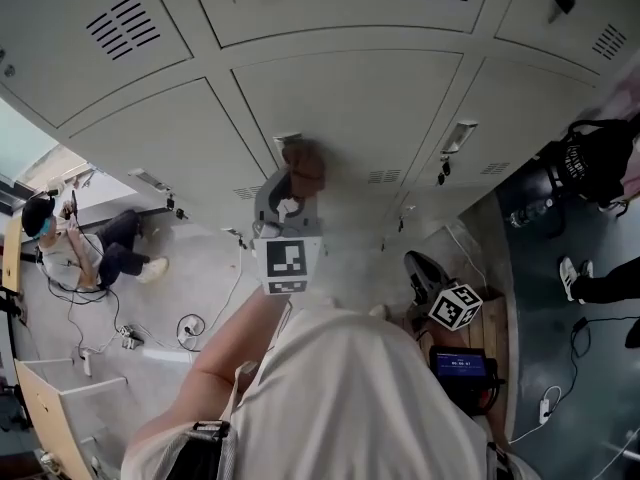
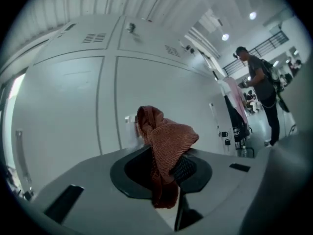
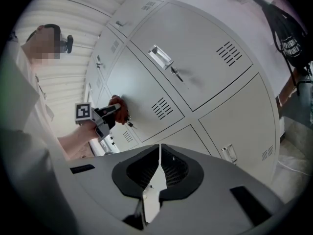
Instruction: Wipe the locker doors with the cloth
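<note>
floor (image 1: pixel 205 268) | cables (image 1: pixel 188 325) — person (image 1: pixel 90 248) seated on it, L side

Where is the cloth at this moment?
The reddish-brown cloth is clamped in the left tool, up at a grey locker door beside its handle, just above centre in the head view and at left in the right gripper view.

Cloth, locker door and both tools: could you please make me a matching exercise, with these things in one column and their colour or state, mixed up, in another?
Things:
1. cloth
2. left tool
3. right tool
4. locker door

Colour or state:
A. shut, with nothing in it
B. light grey
C. reddish-brown
D. shut on the cloth

Pairs: 1-C, 2-D, 3-A, 4-B
</note>
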Demonstrator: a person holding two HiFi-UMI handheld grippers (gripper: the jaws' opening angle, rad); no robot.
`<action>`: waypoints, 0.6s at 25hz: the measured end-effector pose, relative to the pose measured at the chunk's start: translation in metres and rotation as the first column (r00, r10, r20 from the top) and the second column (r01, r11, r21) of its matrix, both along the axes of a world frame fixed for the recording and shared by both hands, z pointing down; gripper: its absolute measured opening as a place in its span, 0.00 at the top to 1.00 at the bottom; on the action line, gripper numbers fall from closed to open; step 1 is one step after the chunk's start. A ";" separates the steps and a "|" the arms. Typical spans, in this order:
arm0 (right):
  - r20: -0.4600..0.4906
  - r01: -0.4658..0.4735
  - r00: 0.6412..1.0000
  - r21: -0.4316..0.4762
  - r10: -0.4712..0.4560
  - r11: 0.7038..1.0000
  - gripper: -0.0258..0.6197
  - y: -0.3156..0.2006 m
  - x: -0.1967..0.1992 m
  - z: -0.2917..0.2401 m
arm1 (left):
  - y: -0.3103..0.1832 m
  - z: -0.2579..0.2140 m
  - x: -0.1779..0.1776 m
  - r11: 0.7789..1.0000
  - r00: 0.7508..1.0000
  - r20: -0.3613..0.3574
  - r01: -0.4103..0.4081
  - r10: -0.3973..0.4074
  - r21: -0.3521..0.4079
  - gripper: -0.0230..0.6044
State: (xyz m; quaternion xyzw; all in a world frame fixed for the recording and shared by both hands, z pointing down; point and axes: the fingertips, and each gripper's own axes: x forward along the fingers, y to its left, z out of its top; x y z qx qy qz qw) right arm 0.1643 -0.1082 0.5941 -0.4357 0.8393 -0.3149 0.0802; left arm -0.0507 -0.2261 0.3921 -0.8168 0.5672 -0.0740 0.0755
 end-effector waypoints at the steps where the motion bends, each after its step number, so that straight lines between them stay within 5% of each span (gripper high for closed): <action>1: 0.000 -0.001 1.000 -0.001 0.001 1.000 0.92 0.000 0.001 0.001 | -0.001 -0.003 0.015 0.999 0.999 0.034 -0.031 0.031 0.007 0.83; 7: 0.008 -0.031 0.999 -0.004 0.031 0.999 0.92 0.005 0.016 0.002 | -0.011 0.013 0.101 0.986 0.980 0.112 -0.163 0.167 -0.042 0.83; 15: 0.026 -0.128 0.991 -0.014 0.128 0.992 0.92 0.018 0.057 0.006 | -0.017 0.025 0.208 0.940 0.931 0.132 -0.335 0.341 -0.066 0.83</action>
